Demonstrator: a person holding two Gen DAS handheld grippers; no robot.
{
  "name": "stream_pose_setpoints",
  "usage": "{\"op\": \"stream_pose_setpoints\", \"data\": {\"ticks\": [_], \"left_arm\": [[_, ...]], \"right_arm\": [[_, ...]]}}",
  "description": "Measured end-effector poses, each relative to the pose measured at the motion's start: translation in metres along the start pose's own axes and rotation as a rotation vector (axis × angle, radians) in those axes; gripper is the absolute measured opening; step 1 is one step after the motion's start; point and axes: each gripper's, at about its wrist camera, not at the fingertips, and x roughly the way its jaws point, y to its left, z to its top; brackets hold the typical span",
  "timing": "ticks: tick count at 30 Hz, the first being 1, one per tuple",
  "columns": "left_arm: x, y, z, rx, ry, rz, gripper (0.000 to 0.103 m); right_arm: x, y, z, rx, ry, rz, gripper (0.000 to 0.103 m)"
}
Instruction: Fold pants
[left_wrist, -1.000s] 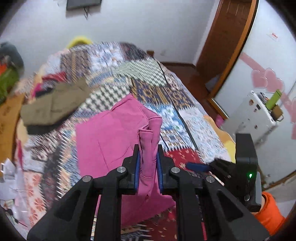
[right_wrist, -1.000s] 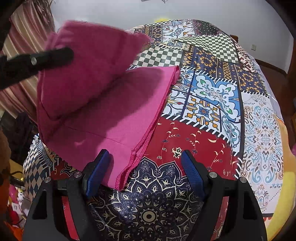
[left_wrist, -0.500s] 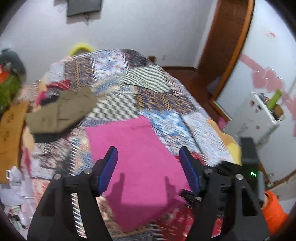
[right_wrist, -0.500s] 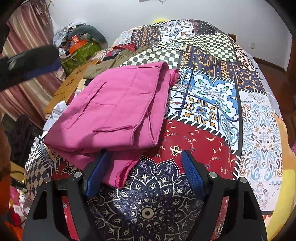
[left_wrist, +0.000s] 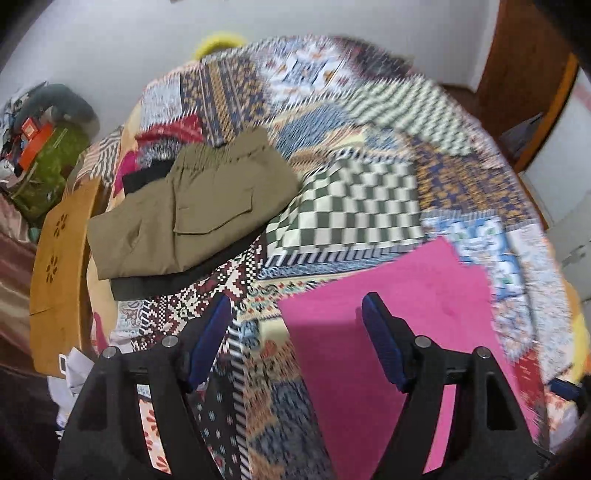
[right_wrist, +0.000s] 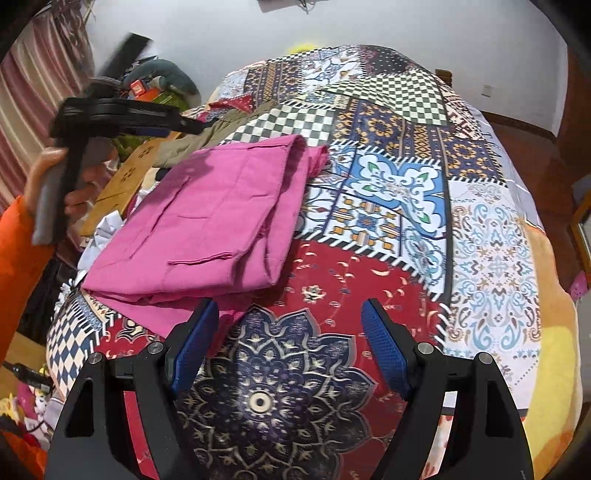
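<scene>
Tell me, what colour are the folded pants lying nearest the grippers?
Bright pink pants, seen best from the right wrist camera.

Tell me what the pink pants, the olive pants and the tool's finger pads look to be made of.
Pink pants: thin matte woven cloth, probably cotton; visible stitching, soft creases.
Olive pants: heavier matte twill-like fabric, judging by the flap pocket and gathered waistband.
Left tool pads: blue, finely textured, likely rubber or plastic, on black hard-plastic fingers.

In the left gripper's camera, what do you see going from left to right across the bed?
Orange wooden board → olive-green folded pants → green-and-white checkered quilt patch → pink folded pants.
</scene>
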Motion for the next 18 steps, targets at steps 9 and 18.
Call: {"op": "stream_pose_setpoints", "data": {"ticks": [9,18], "left_arm": [[0.042,0.000,-0.023,0.122,0.096,0.076,0.074],[-0.004,0.040,-0.093,0.082,0.100,0.086,0.074]], "right_arm": [[-0.010,-0.011,0.002,0.014,-0.017,-0.036,0.077],[-0.029,-0.008,0.007,0.006,-0.073,-0.046,0.077]]}}
